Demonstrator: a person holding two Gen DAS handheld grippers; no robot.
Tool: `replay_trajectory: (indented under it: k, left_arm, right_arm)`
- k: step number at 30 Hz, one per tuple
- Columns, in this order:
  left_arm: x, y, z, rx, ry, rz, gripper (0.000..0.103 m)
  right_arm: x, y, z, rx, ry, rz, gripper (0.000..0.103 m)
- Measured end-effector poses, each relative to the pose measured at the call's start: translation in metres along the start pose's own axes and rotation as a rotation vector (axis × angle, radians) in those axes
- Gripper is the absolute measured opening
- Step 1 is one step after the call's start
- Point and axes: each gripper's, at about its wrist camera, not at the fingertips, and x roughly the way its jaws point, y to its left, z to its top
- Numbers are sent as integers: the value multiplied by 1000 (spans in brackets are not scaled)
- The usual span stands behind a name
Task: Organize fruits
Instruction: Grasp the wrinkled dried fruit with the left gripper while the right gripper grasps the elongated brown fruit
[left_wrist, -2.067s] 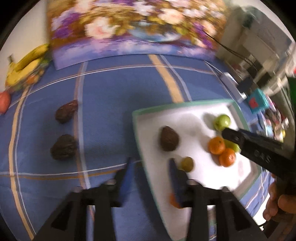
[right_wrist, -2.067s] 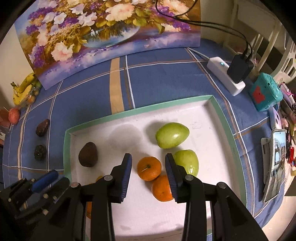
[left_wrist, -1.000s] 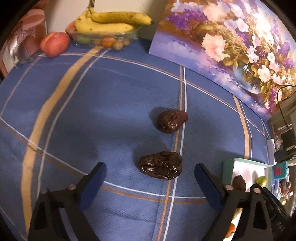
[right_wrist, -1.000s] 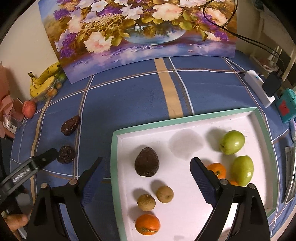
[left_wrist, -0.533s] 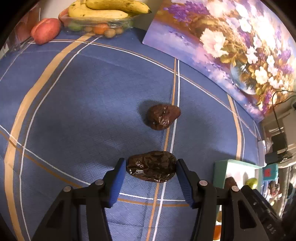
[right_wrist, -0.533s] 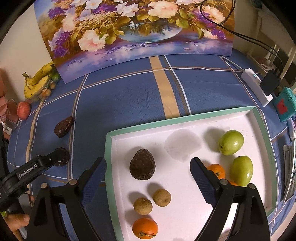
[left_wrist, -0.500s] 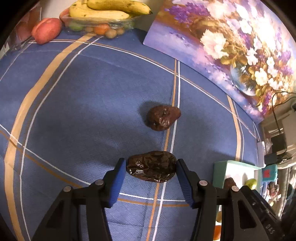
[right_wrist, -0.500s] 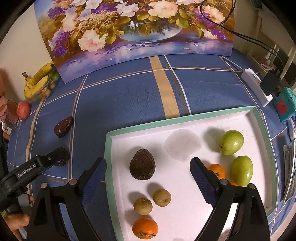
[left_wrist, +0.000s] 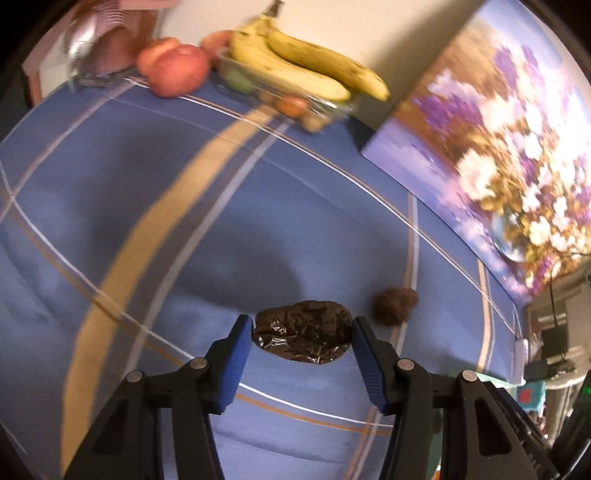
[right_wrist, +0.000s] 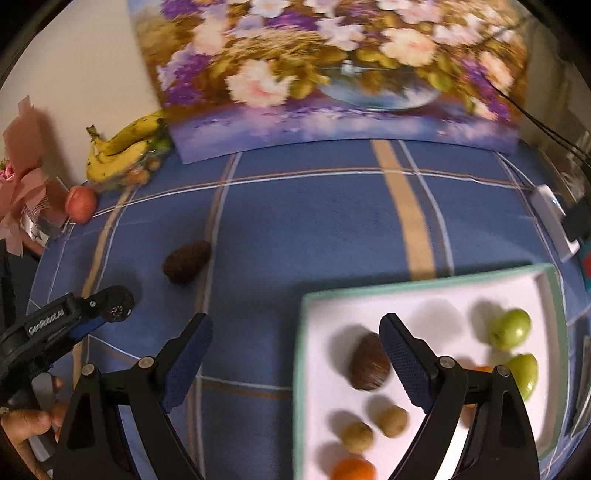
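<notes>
We see the left gripper (left_wrist: 302, 338) clamped on a wrinkled dark fruit (left_wrist: 303, 336) — its blue fingers (left_wrist: 236, 363) pressing both ends, having just closed in on it — above the blue plaid surface (left_wrist: 192, 229), with a second dark fruit (left_wrist: 394, 305) lying just beside it on the cloth. The right gripper (right_wrist: 295, 365) has its fingers spread wide with nothing between them, straddling the left edge of the white tray (right_wrist: 436, 291), which holds a brown fruit (right_wrist: 368, 362), two green fruits (right_wrist: 511, 328) and an orange (right_wrist: 354, 469). Bananas (left_wrist: 295, 70) and an apple (left_wrist: 173, 66) sit at the far edge — beside a flower painting (right_wrist: 332, 74).
</notes>
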Motion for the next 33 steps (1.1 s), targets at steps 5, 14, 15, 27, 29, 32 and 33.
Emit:
replay_trajectory:
  k: [5,14,15,27,29,32,33]
  left_arm:
    - [-9,15,7,-1,-23,53,58]
    - [-13,40,21,-62,-34,52,58]
    - [-14,42,21,-64,-33,49,58]
    - [-6,38,23,-61,-11,14,58]
    - [-9,36,22,-55,-15,11,58]
    - [-18,31,19,-37,-28,1,58]
    - [-21,30,18,-30,-31,-2,58]
  right_arm:
    - [26,37,17,-74,38,85,92]
    - [74,98,36,-291,88,47,89]
    - [79,101,37,-303,93,43,89]
    - [98,115,37,-335,120,27,56]
    - [94,116,34,-334,120,45,41]
    - [79,114,29,-322,99,59,39]
    - [75,114,26,-323,96,63,35]
